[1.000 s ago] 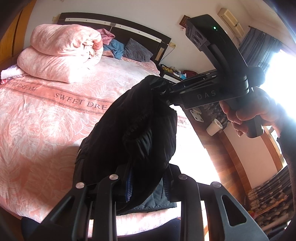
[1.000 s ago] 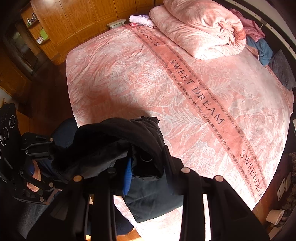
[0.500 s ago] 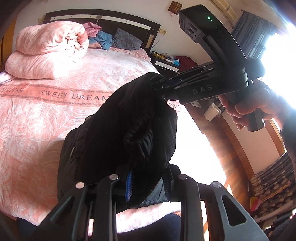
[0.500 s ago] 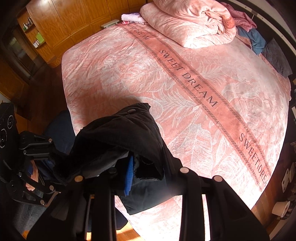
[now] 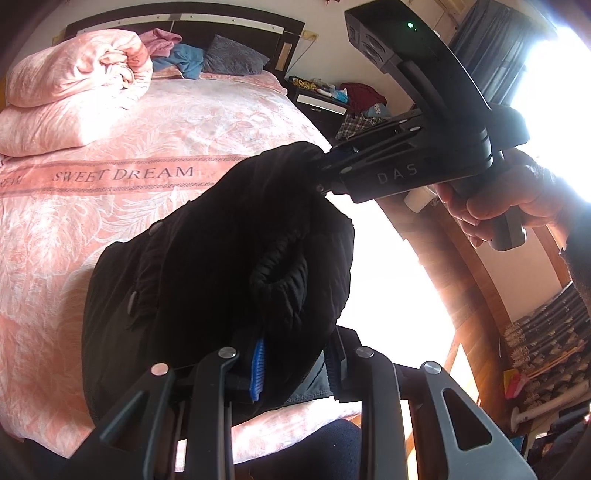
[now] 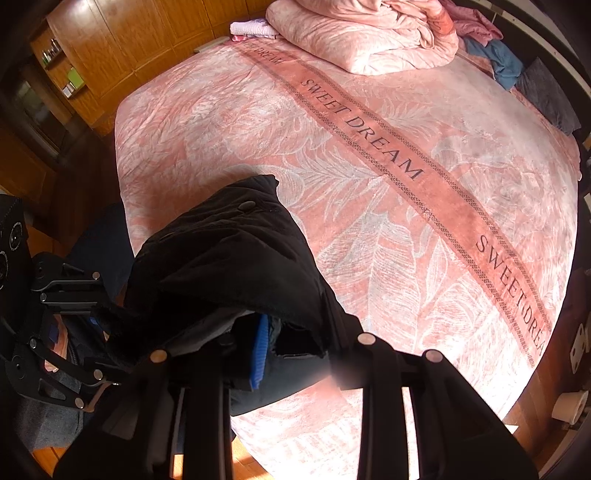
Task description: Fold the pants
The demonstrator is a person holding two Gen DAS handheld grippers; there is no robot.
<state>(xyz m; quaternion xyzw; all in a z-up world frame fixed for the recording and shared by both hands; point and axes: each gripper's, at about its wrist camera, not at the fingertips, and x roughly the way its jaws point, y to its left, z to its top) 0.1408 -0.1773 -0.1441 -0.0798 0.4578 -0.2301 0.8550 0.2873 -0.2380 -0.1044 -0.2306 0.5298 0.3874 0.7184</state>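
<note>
Black pants held up over the bed by both grippers, not yet laid out for folding.

On the left, the left gripper (image 5: 295,369) is clenched on a bunched edge of the pants (image 5: 207,280), dark cloth packed between its blue-padded fingers. The pants hang as a crumpled bundle above the near edge of the bed (image 5: 110,229), apart from the pink cover except perhaps at their lowest folds, which cannot be told. To the right, the right gripper (image 6: 291,354) likewise grips a thick fold of the same cloth; in the left view it is seen pinching the bundle's upper end, a hand (image 5: 498,206) on its handle. Judging by this, the task is at its start: the pants are picked up, but spreading them flat and every fold are still to do. The stacked pink quilt (image 6: 362,33) lies well apart at the head of the bed.
</note>
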